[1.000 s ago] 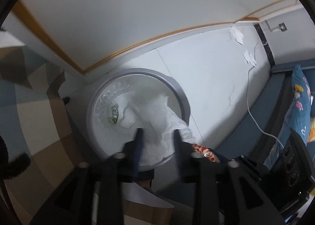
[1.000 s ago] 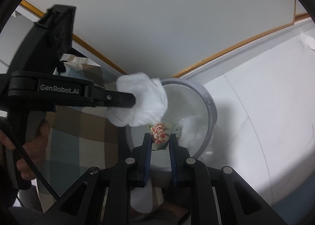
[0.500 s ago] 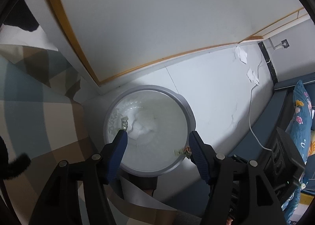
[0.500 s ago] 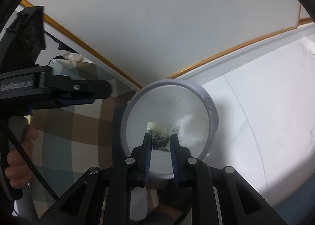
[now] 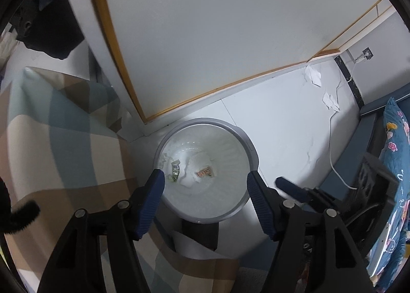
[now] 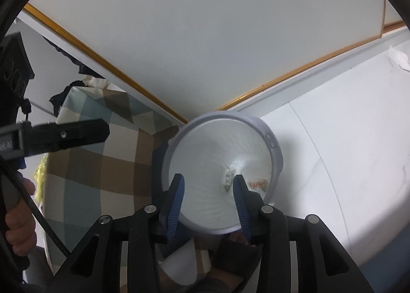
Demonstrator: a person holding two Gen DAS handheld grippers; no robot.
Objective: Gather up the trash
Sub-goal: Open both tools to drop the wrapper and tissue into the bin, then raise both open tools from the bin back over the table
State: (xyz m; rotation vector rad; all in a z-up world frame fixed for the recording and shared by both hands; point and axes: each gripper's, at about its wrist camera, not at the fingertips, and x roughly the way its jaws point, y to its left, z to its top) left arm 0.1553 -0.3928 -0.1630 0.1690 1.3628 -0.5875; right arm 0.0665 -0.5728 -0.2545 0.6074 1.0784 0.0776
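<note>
My left gripper (image 5: 205, 177) and right gripper (image 6: 208, 180) both hover over the round bin (image 5: 249, 144), fingers spread apart and empty. A second ago the left pinched white tissue and the right a red-and-white wrapper; now the tissue (image 5: 194, 172) and wrapper (image 5: 204, 172) lie at the bin's bottom beside green scraps (image 5: 175, 168).

Left gripper (image 5: 205, 180) hangs pointing down, jaws spread wide, blue pads (image 5: 150, 200) at seven and five o'clock, nothing between them. Right gripper (image 6: 208, 184) is parted too, empty, narrower. At nine o'clock, a bare hand (image 6: 18, 213) grips the left handle.
</note>
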